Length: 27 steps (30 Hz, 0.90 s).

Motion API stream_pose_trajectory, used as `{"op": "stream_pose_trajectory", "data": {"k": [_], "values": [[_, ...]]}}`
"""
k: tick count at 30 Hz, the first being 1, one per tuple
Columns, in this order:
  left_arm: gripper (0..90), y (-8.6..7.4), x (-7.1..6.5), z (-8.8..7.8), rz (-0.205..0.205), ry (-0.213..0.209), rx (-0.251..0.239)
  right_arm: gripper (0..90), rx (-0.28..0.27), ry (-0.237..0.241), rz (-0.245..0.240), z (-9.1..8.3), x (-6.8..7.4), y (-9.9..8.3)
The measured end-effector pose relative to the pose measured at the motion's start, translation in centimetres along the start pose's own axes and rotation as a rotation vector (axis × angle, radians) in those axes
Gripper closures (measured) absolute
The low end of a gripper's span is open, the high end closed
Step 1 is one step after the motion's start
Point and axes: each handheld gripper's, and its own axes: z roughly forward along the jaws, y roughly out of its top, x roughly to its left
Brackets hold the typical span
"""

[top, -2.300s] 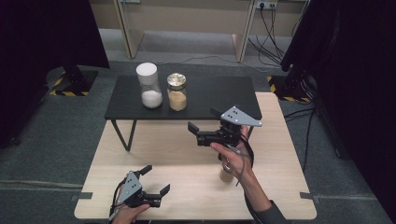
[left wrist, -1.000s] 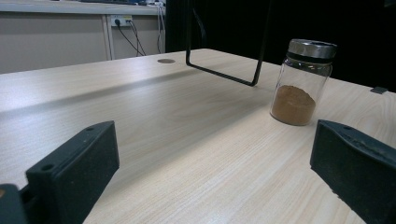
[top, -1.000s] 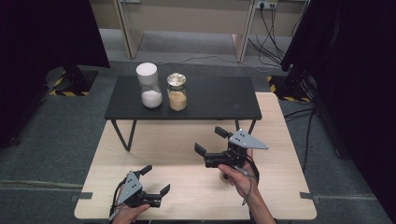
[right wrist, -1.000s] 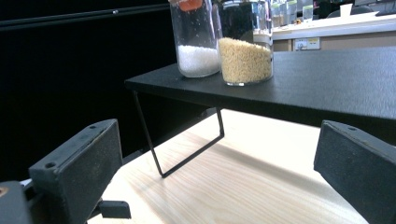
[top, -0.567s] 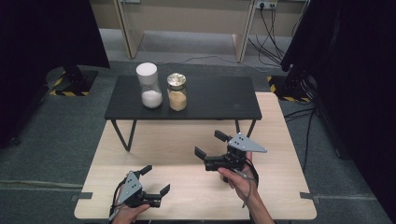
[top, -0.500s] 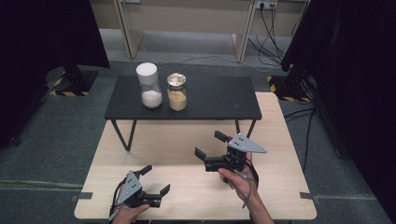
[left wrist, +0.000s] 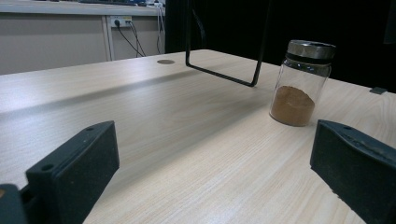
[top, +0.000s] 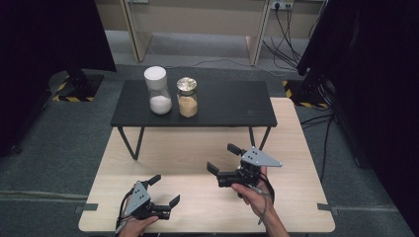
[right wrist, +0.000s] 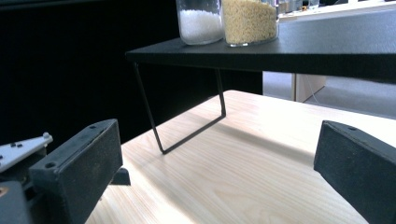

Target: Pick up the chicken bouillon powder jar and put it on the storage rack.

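Both the left claw (top: 164, 190) and the right claw (top: 223, 157) are spread and empty above the table (top: 197, 148), with the brown jar (left wrist: 301, 83) standing ahead of the left claw.

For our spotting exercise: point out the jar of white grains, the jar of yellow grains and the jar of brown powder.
Jar of white grains (top: 159, 92), high view, glass body.
Jar of yellow grains (top: 187, 98), high view, glass body.
Jar of brown powder (left wrist: 299, 91), left gripper view, glass body above the powder.

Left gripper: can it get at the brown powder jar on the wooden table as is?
Probably yes. The left gripper has its jaws open, and bare wooden table lies between it and the upright, lidded jar. The jar sits right of the jaws' line, so a turn is needed.
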Motion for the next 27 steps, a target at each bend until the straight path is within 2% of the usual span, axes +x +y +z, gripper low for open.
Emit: {"op": "stream_pose_trajectory", "data": {"k": [6,15,18,27], "values": [[0.6,0.0,0.0,0.0,0.000,0.000,0.000,1.3,0.007,-0.009,-0.009,-0.4,-0.2,-0.5],[0.6,0.0,0.0,0.1,-0.004,0.000,0.002,1.3,0.024,-0.011,0.005,-0.9,-0.3,-1.6],[0.6,0.0,0.1,0.1,-0.008,0.001,0.003,1.3,0.031,-0.025,-0.005,-1.2,-0.5,-2.0],[0.6,0.0,0.0,0.0,-0.005,0.000,0.001,1.3,0.038,-0.048,0.007,-2.1,-1.0,-2.9]]}}
